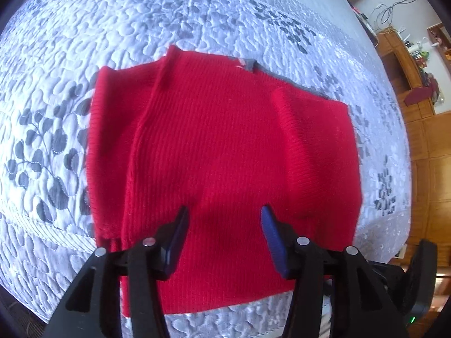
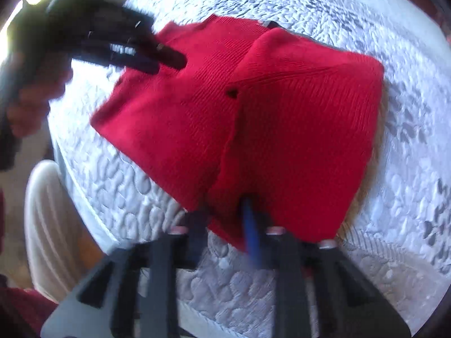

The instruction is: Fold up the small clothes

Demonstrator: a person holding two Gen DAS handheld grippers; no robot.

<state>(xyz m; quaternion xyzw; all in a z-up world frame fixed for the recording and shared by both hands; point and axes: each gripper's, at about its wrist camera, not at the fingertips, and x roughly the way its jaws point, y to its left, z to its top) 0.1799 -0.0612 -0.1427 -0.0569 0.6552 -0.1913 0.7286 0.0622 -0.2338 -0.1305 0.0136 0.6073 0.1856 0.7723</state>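
One red sweater (image 1: pixel 214 140) lies on the white quilted bed (image 1: pixel 84 56), partly folded: both sides look turned in over the middle. I think the bottom-to-top fold is left. Two grippers show. The left gripper (image 1: pixel 224 219) hangs spread wide over the cloth, pinching nothing. The right gripper (image 2: pixel 225 211) seems to pinch the sweater's near edge, though blur hides it.

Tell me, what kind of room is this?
Probably a bedroom at home. A red knitted garment lies on a white quilted bedspread with grey leaf patterns, and wooden shelves full of small things stand by the wall.
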